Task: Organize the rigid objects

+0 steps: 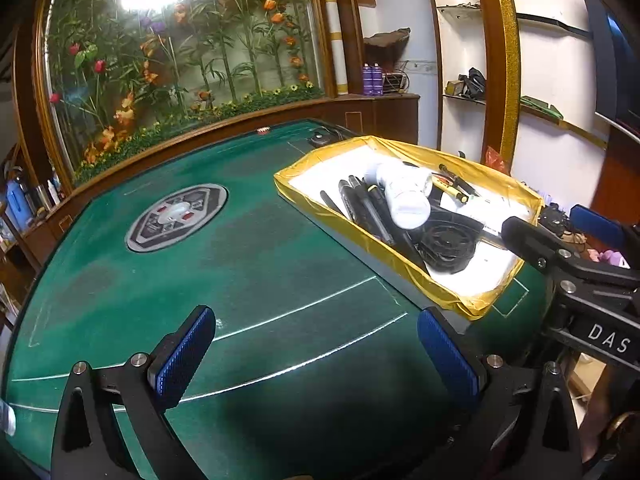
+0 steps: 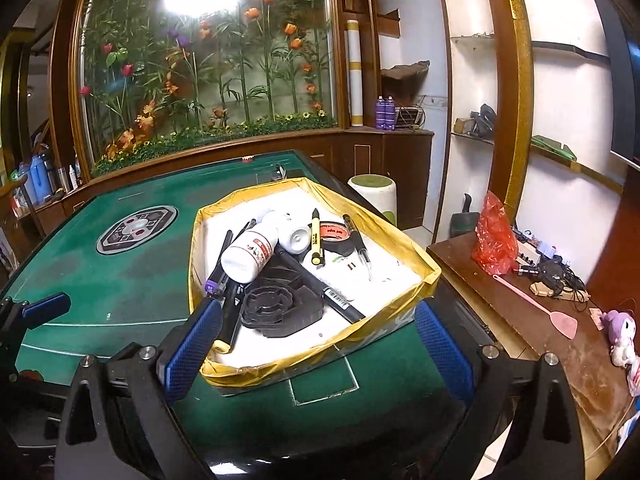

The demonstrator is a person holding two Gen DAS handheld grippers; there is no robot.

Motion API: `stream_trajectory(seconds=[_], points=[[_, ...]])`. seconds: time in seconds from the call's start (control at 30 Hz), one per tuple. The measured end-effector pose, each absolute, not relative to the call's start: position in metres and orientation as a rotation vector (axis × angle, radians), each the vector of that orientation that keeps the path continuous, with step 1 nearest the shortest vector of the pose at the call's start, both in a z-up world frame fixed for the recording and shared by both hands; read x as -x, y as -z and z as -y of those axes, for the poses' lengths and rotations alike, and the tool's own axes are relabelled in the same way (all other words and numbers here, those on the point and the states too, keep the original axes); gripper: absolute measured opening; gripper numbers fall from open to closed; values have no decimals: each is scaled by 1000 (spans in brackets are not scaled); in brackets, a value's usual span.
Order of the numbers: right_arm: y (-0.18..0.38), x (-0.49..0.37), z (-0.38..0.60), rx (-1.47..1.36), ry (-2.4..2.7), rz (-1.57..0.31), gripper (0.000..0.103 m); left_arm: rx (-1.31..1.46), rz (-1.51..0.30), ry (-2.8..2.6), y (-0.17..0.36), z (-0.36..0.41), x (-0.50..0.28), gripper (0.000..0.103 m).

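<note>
A shallow white tray with a yellow taped rim (image 2: 400, 240) stands on the green felt table (image 2: 132, 280). It holds a white bottle (image 2: 250, 254) lying on its side, a second white bottle (image 2: 294, 236), a yellow marker (image 2: 316, 240), a tape roll (image 2: 338, 236), several black pens (image 2: 320, 280) and a black round plastic part (image 2: 276, 308). My right gripper (image 2: 320, 346) is open at the tray's near edge, holding nothing. My left gripper (image 1: 316, 356) is open over bare felt, left of the tray (image 1: 440, 280), with nothing between its pads. The right gripper's black finger (image 1: 528, 240) shows over the tray's right end.
A round metal panel (image 1: 176, 216) is set in the table's middle. A wooden side table (image 2: 540, 320) to the right carries a red bag (image 2: 494, 236), a pink fly swatter (image 2: 552, 312), cables and a plush toy. A stool (image 2: 372, 192) stands behind the tray. Shelves line the wall.
</note>
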State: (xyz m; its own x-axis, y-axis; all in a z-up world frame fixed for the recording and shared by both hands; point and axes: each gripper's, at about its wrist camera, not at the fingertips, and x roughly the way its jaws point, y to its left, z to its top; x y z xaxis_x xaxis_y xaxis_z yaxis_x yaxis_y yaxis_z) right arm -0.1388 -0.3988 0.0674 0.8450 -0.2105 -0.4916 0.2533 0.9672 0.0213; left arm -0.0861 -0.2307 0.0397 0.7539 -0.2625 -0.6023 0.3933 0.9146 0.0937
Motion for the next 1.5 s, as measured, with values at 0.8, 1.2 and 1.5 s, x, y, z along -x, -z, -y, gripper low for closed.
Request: stream_trajectory(seconds=[0.8, 1.2, 1.5], points=[[-56, 131, 398, -96, 229, -529, 97, -240, -656, 341, -28, 233, 81, 102], [-55, 132, 398, -97, 229, -524, 97, -249, -651, 333, -26, 232, 81, 102], [-55, 132, 399, -102, 230, -525, 97, -266, -645, 334, -25, 233, 84, 102]])
